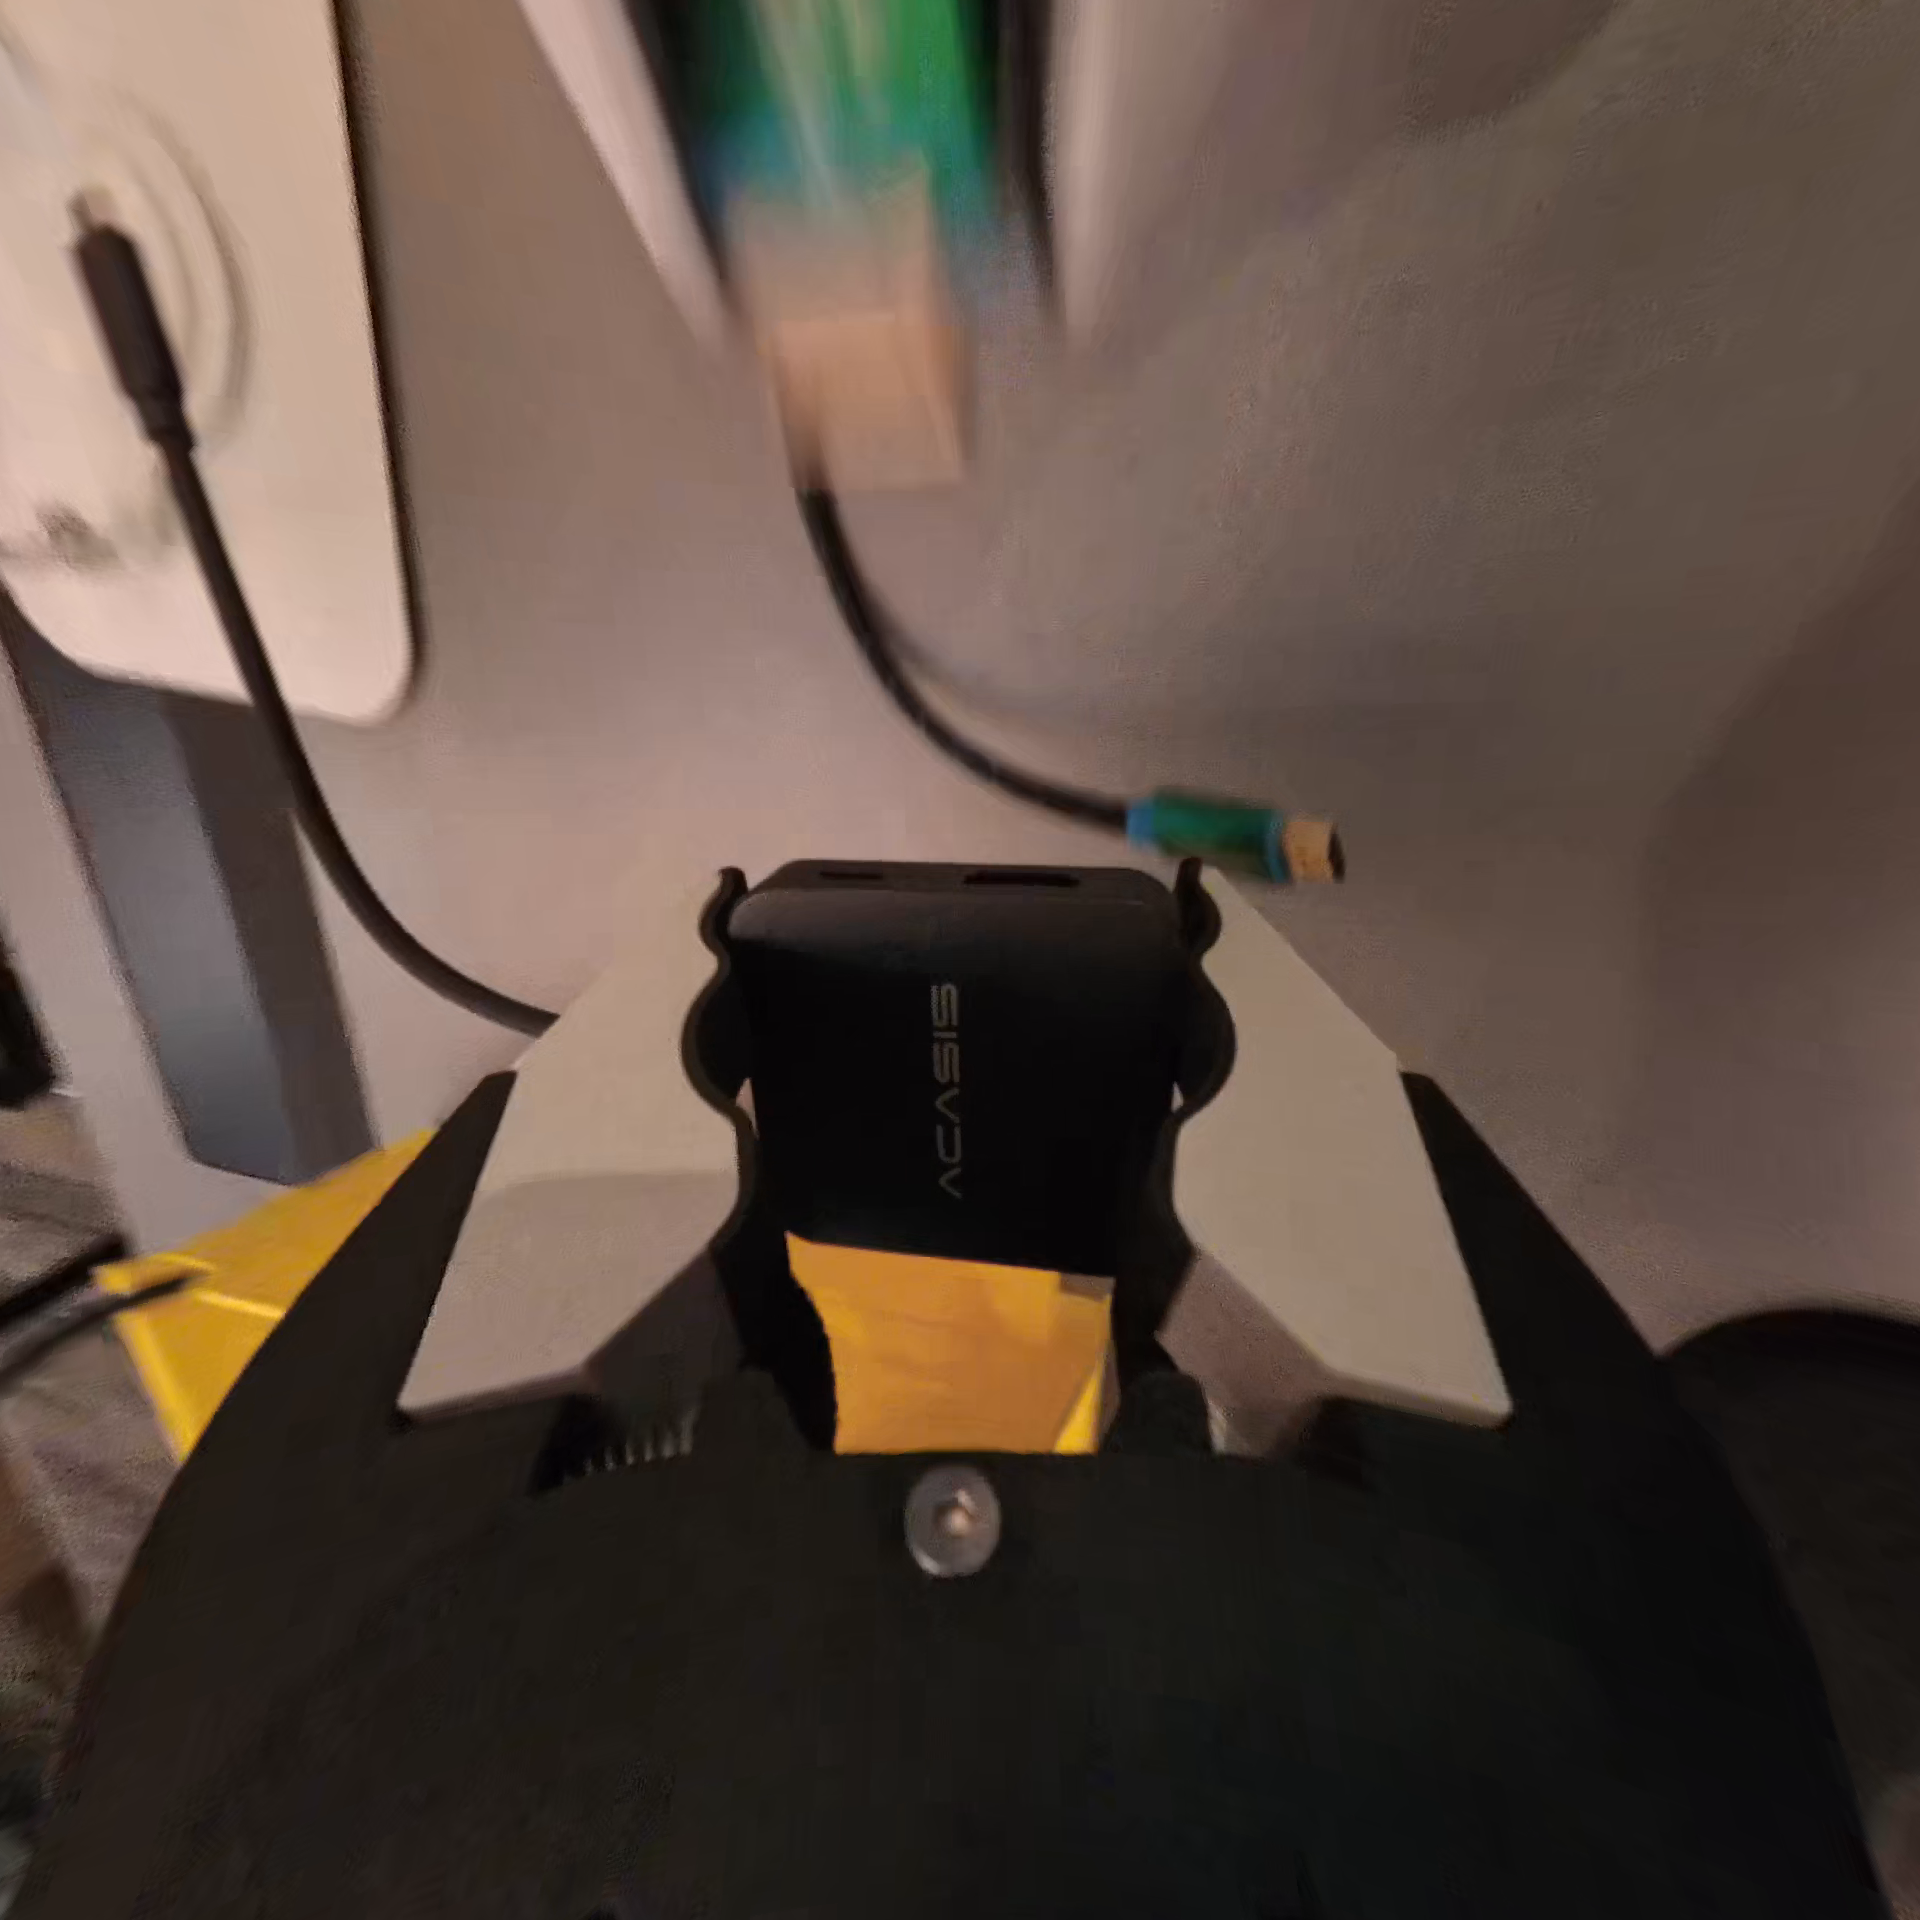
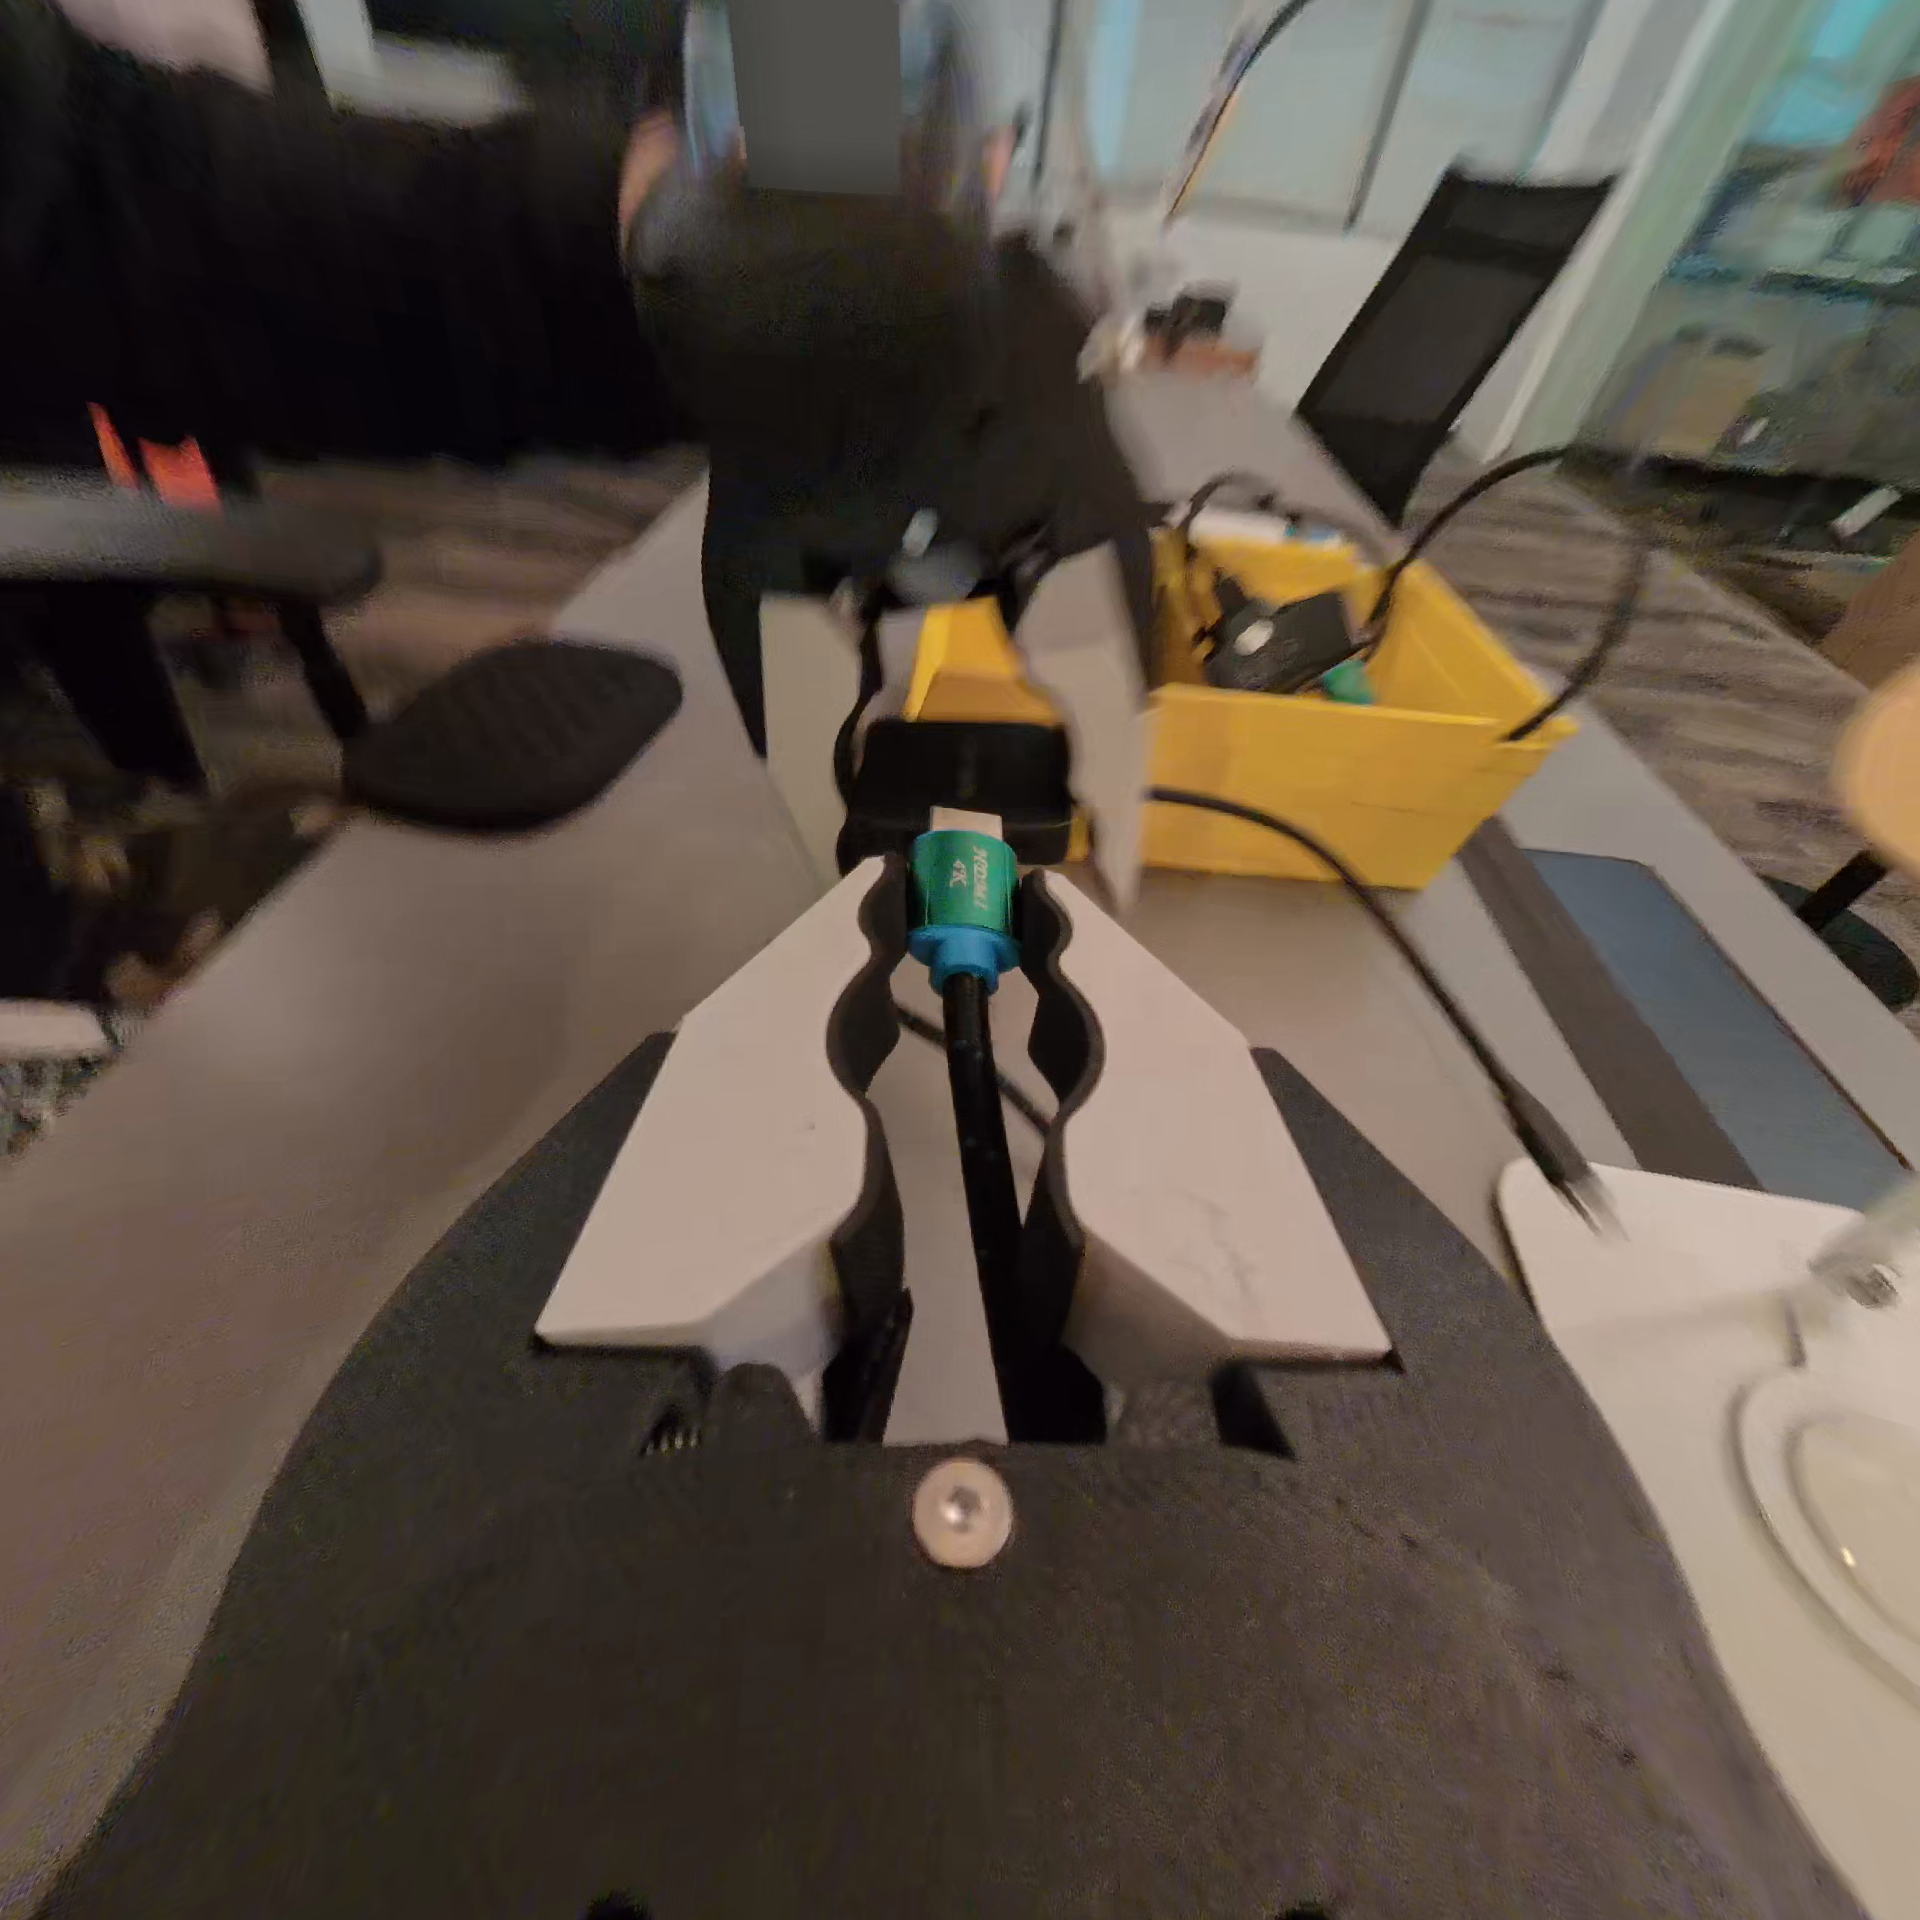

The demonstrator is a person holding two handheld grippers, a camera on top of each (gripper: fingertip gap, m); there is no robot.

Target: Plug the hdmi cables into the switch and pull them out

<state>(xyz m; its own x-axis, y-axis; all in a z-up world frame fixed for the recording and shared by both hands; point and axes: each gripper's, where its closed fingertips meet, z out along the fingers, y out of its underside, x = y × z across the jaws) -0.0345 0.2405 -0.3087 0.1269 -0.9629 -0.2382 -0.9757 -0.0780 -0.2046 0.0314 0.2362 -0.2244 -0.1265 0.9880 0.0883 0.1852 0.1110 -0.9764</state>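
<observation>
Gripping the black switch point(image 1: 951, 1049) between its two fingers, the left gripper point(image 1: 956, 894) is holding it above the grey table point(image 1: 1455, 623), with the switch's ports facing away from the camera. Beyond the switch, the other gripper is appearing as a blurred shape carrying a green plug with a pale metal tip. To the right of the switch, a second HDMI cable point(image 1: 1236, 836) is lying loose on the table, its green and blue plug pointing right. Behind and below the switch, a yellow bin point(image 1: 260, 1288) is sitting on the table.

In the right wrist view, the right gripper point(image 2: 961, 894) is pinching the green HDMI plug point(image 2: 961, 883), fingers pressed to its sides, and its black cord is trailing back between them. The plug's metal tip is meeting the front face of the switch point(image 2: 966, 774); how deep it sits cannot be told. Right of the switch, the yellow bin point(image 2: 1351, 758) is holding cables.
</observation>
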